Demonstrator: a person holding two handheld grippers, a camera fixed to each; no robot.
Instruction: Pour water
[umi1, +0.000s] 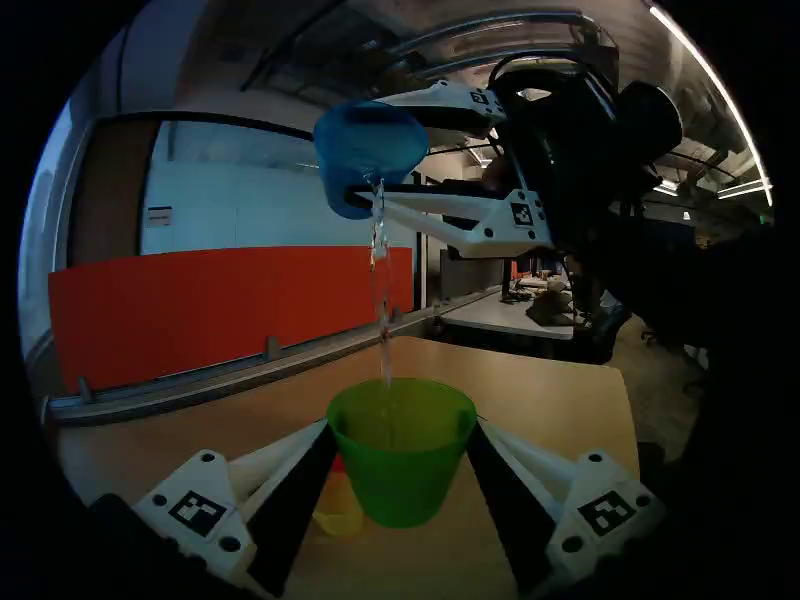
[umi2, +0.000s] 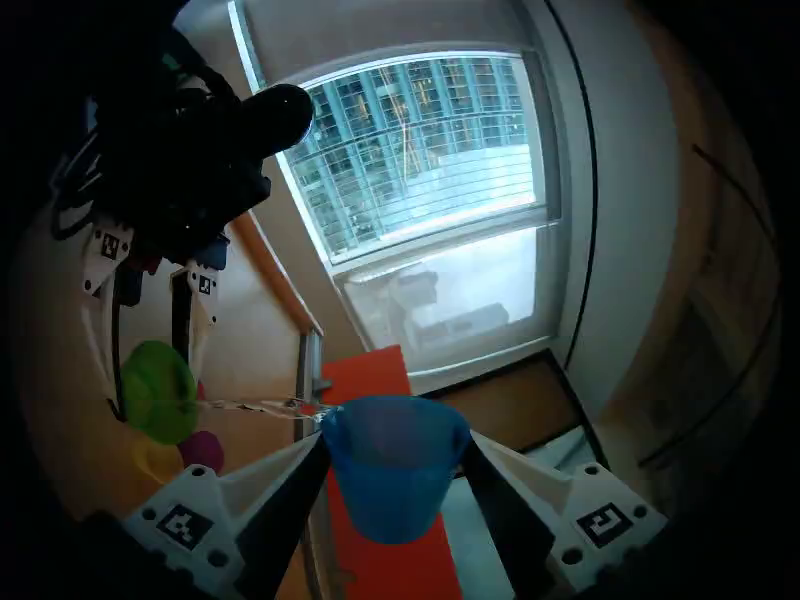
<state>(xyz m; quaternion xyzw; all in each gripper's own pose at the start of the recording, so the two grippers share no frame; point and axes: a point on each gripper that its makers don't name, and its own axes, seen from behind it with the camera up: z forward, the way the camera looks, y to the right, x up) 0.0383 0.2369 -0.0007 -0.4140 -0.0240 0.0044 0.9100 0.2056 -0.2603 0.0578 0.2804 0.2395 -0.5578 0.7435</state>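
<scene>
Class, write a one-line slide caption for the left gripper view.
The right gripper tips a blue cup, pouring a thin stream of water into the green cup held by the left gripper.

The green cup (umi1: 402, 465) and blue cup (umi1: 368, 155) are translucent. The left tongs (umi1: 400, 428) and right tongs (umi2: 395, 440) are white, black-lined, with black-and-white square markers. The bench (umi1: 560, 400) is tan and the panel (umi1: 200, 310) orange-red. Others: a yellow cup (umi2: 152, 462), a magenta cup (umi2: 204, 450).
</scene>
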